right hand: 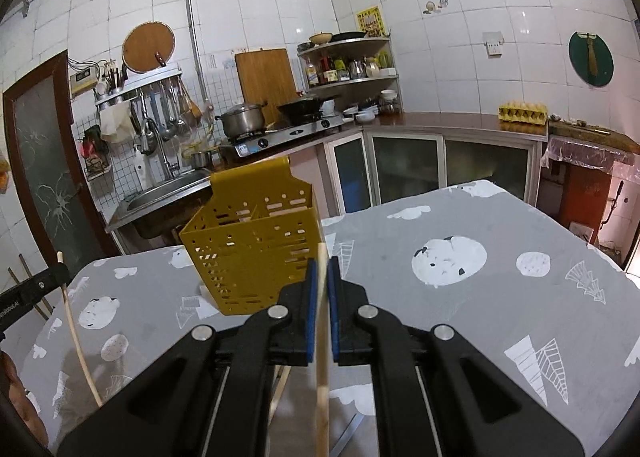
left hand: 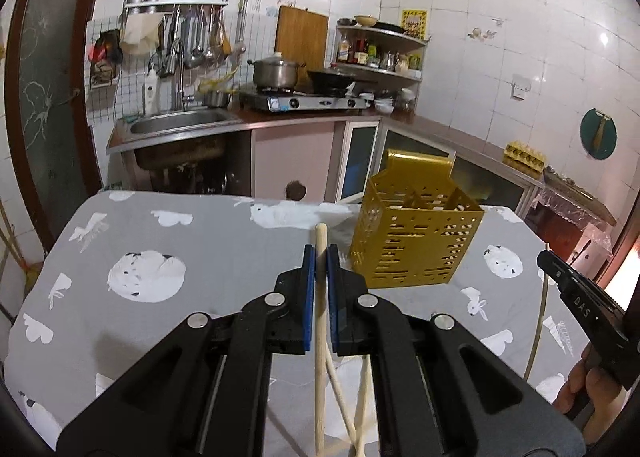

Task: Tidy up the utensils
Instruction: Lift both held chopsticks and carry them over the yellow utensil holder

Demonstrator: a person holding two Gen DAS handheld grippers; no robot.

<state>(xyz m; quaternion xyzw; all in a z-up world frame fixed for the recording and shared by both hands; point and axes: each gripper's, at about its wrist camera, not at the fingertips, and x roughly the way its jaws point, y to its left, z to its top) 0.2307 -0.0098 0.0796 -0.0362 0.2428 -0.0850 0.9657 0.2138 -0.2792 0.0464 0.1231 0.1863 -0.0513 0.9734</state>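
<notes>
Left gripper (left hand: 321,257) clamping a wooden chopstick (left hand: 320,321), right gripper (right hand: 322,271) likewise – another chopstick (right hand: 322,357).

Table w/ grey cloth (left hand: 192,241); yellow caddy (left hand: 416,241) on it.

the left gripper (left hand: 320,257) has its blue-padded black fingers (left hand: 308,289) closed on a pale round wooden chopstick (left hand: 319,337), whose tip pokes up just above the pads. more pale wooden sticks (left hand: 344,409) show below the fingers. a yellow perforated metal utensil holder (left hand: 412,241) stands near the far edge of the tabletop (left hand: 200,241), covered in grey cloth with white prints. the right gripper (left hand: 576,293) enters at the right edge, by a thin stick.
</notes>
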